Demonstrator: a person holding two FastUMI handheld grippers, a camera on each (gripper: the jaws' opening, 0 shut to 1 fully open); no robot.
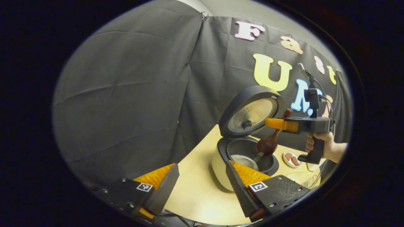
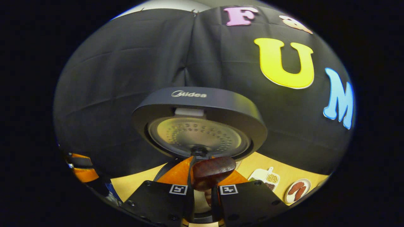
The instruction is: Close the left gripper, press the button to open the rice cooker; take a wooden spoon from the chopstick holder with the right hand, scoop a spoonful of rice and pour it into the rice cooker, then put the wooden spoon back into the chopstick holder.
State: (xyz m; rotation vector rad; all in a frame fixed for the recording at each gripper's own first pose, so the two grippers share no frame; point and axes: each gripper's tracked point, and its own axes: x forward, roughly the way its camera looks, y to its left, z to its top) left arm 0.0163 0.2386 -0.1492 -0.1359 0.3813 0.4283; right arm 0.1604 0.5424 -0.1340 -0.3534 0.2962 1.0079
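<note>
L gripper (image 1: 199, 179) sits low and near, fingers spread wide, holding nothing, over the table (image 1: 195, 189). Right of it the rice cooker (image 1: 243, 157) stands w/ lid (image 1: 251, 110) up; white rice in the pot. Above the pot the wooden spoon (image 1: 268, 143) tilts bowl-down, maybe pouring. R gripper (image 2: 202, 189) is pinched on the spoon handle; a hand (image 1: 325, 145) holds it. Small dish (image 1: 292, 158) far right.
</note>
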